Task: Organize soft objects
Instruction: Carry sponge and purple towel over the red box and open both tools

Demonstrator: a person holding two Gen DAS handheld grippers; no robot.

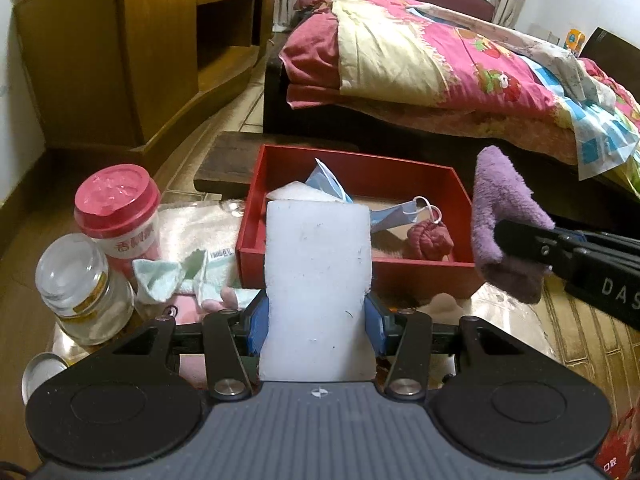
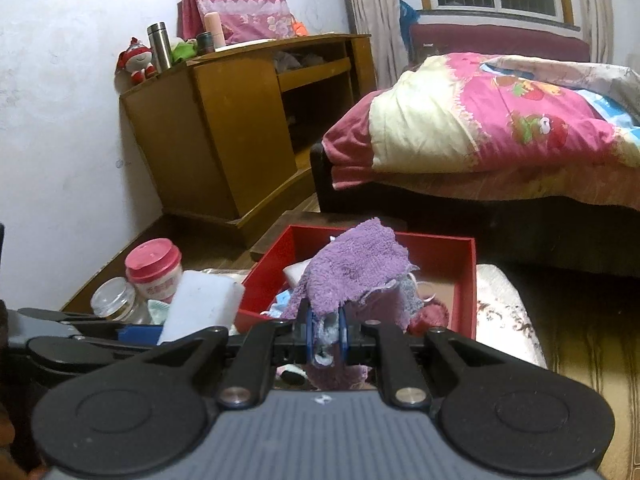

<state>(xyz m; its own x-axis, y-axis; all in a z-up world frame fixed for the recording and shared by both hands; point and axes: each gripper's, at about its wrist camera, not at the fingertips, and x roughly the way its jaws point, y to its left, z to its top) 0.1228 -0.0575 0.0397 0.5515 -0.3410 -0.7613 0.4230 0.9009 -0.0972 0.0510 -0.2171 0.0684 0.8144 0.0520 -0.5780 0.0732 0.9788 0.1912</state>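
Readable writing is scarce. The right gripper's black arm, entering the left wrist view at the right edge, carries the white letters "DAS", cut off by the frame. The pink-lidded cup (image 1: 117, 210) at the left of that view bears pink characters on its white body, too blurred to read. A small tag on the white towel (image 1: 188, 226) beside it is also illegible.

There is one red tray (image 1: 362, 268) in the middle of the left wrist view. It holds one light blue face mask (image 1: 394, 216), one dark red knotted cloth (image 1: 430, 240) and a white piece at its far left, partly hidden. Left of the tray stand one glass jar (image 1: 78, 284) and the one pink-lidded cup, touching each other, with one pale green cloth (image 1: 160, 278) just beside them. Two soft things are in the grippers.

The left gripper (image 1: 316, 322) pinches a white foam block (image 1: 318, 280) between its blue pads, jaws held about half apart by the block's width. The block stands upright from the jaws in the lower centre of the frame, in front of the tray's near wall.

The right gripper (image 2: 326, 338) has its pads pressed together on a purple towel (image 2: 352, 268). The towel bunches above the pads and hangs below them, and in the right wrist view it hides part of the tray's inside. In the left wrist view it sits at centre right, beside the tray's right wall.
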